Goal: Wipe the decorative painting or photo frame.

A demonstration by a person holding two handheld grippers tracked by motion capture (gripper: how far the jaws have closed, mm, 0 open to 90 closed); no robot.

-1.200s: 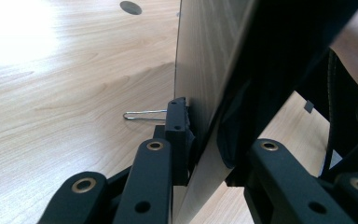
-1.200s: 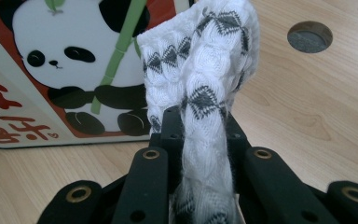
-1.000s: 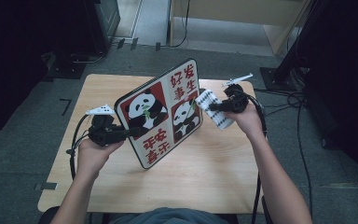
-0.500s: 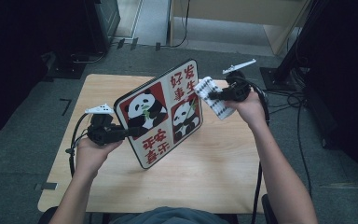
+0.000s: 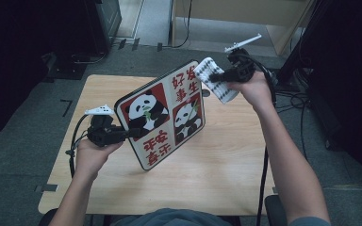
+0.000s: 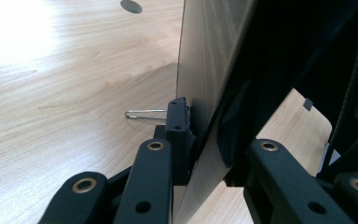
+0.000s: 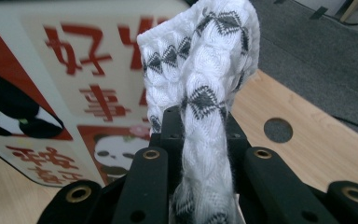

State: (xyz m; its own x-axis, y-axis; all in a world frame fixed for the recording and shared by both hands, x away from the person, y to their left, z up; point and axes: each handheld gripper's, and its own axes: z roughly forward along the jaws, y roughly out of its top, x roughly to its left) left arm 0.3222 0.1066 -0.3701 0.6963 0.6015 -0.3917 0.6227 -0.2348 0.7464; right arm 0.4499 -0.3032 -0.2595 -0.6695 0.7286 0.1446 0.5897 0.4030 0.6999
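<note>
White knitted cloth [image 5: 215, 79] with grey diamond marks, pinched between the clenched jaws of the right gripper [image 5: 226, 75], held in the air just beside the upper right edge of the board [image 5: 162, 113]. Same cloth [image 7: 200, 88] close in the right gripper view, bunched and standing up from the jaws, the board [image 7: 70, 84] right behind it. Board with panda pictures and red letters, tilted, lower corner on the wooden table [image 5: 217, 165]. Left gripper [image 5: 129, 133] clamped on the left edge of the board [image 6: 209, 60], well apart from the cloth.
</note>
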